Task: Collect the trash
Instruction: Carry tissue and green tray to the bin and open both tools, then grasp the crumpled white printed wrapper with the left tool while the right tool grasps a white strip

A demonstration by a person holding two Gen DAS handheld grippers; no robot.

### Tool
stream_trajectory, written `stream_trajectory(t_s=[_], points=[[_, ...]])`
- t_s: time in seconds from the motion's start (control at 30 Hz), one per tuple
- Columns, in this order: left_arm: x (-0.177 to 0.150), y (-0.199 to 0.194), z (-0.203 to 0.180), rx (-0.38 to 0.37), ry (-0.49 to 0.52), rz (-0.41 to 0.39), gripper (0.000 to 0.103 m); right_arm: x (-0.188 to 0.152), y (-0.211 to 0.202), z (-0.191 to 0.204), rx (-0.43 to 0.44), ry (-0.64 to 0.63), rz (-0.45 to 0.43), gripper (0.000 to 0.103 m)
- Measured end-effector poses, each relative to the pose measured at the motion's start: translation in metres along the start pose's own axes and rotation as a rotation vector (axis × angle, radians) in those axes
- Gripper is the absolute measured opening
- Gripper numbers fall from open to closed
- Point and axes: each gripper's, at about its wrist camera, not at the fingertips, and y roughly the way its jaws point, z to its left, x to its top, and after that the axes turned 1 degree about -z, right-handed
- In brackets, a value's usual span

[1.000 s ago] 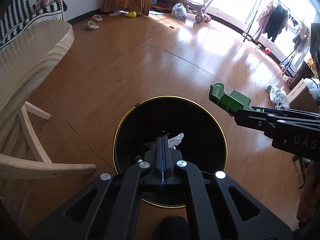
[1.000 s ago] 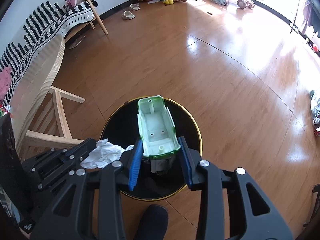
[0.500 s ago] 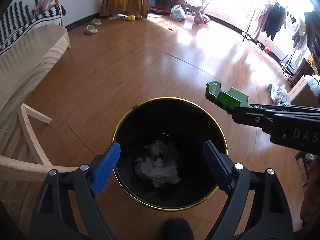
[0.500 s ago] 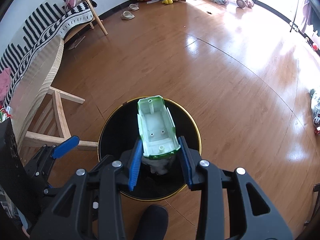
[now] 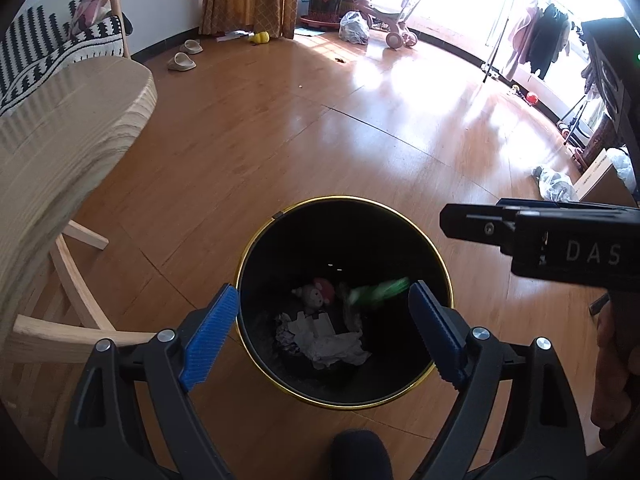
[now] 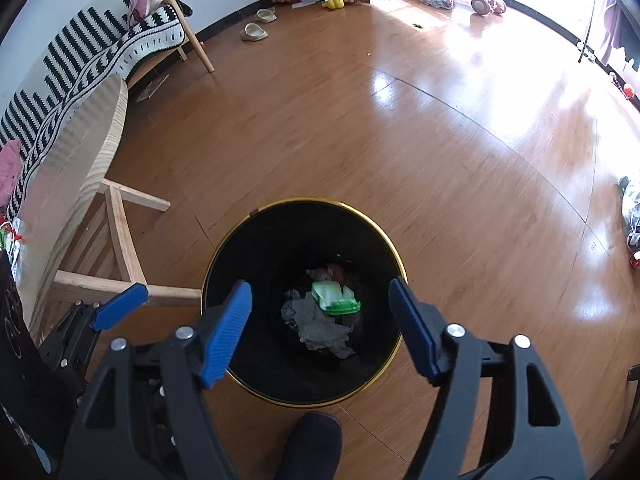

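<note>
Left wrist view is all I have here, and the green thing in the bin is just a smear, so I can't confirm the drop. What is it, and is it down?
Observer: In the right wrist view the green plastic tray is sharp and lies on the crumpled paper inside the black bin.
Operator: Is the right gripper empty?
Observer: Yes, the right gripper has its jaws spread wide above the bin, nothing between them.
Operator: Anything near my left gripper?
Observer: The left gripper sits beside the table's wooden leg, outside the bin rim.
</note>
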Motion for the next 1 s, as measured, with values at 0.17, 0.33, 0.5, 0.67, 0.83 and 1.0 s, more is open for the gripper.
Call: stream_trajectory(t_s=[0.17,0.33,0.5,0.67,0.83,1.0], points=[[0.002,-0.025,0.009,-0.007,-0.011,-0.020,0.089,0.008,-0.014,0.013,0.004,0.001,-0.037,0.075],[0.006,-0.078,0.032,0.037,-0.022,-0.093,0.094,0.019,-0.041,0.047,0.025,-0.031,-0.112,0.087],[0.000,-0.133,0.088,0.132,-0.101,-0.150,0.095,0.024,-0.053,0.108,0.100,-0.088,-0.147,0.090],[-0.025,-0.189,0.174,0.276,-0.236,-0.176,0.095,0.024,-0.052,0.195,0.183,-0.181,-0.137,0.091],[-0.060,-0.245,0.261,0.461,-0.340,-0.197,0.095,0.013,-0.046,0.294,0.248,-0.311,-0.114,0.090],[-0.107,-0.292,0.331,0.578,-0.489,-0.222,0.095,-0.010,-0.039,0.385,0.314,-0.413,-0.080,0.090]])
